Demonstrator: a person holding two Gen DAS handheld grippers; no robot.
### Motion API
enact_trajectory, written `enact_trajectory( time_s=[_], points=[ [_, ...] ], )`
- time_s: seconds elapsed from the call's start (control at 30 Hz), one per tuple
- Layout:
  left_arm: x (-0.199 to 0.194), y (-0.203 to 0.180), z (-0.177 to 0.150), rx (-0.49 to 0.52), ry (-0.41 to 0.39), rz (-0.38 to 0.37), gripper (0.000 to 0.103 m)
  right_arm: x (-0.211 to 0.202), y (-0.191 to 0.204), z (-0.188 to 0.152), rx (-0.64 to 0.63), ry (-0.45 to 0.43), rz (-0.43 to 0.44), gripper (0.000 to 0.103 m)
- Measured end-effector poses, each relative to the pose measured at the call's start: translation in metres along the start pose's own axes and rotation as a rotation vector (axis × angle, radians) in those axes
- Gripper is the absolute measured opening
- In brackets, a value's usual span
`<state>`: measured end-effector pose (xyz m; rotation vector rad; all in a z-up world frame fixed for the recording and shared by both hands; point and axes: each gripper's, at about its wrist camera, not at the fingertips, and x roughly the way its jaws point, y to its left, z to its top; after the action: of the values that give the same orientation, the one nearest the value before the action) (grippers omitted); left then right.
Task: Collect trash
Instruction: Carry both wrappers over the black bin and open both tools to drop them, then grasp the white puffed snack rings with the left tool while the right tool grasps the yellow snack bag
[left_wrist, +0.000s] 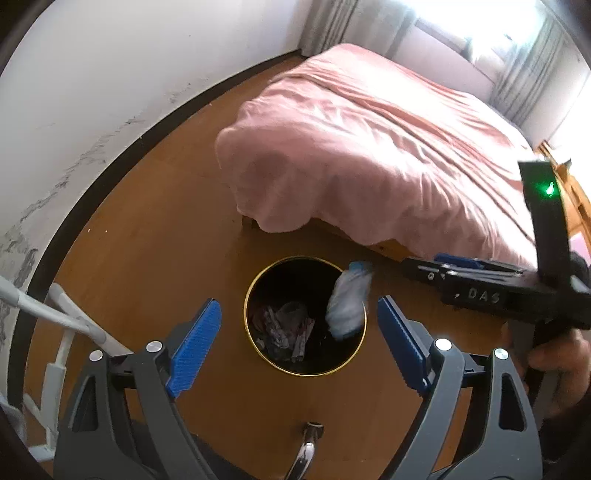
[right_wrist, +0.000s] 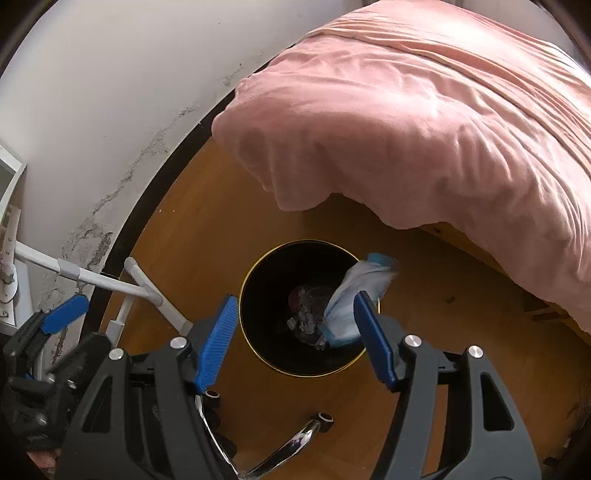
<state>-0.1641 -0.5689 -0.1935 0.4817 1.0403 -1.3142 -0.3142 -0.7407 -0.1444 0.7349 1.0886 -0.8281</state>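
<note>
Wooden floor lies bare around bin rim (bed near).

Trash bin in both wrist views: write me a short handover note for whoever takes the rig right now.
Left gripper: open, nothing between its fingers, above the bin.
Right gripper: open, holding nothing.
White and blue wrapper: blurred, in mid-air at the right rim of the black bin; it touches neither gripper and looks to be dropping in.
Done: crumpled trash already lies at the bottom of the bin.
Left: check that the wrapper lands inside rather than on the wooden floor. No other loose trash shows in these views; look around the pink bed to be sure.
</note>
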Motion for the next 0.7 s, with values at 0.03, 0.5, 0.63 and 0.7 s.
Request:
enact_trajectory(
  time_s=[0.03, 0.5, 0.63, 0.7],
  points=[
    [-0.009, 0.002, 0.000, -0.003, -0.010, 0.003, 0.084, -0.003, 0.002, 0.000, -0.004, -0.002, 0.001, 0.063],
    [-0.207, 0.081, -0.016, -0.039, -0.207, 0.223, 0.091, -0.100, 0.162, 0.012, -0.320, -0.160, 0.094, 0.072],
    [-0.281, 0.140, -0.046, -0.115, -0.268, 0.380, 0.091, -0.121, 0.262, 0.008, -0.461, -0.156, 0.252, 0.073],
    [-0.317, 0.175, -0.067, -0.179, -0.287, 0.462, 0.091, -0.125, 0.310, 0.002, -0.526, -0.129, 0.329, 0.073]
  ],
)
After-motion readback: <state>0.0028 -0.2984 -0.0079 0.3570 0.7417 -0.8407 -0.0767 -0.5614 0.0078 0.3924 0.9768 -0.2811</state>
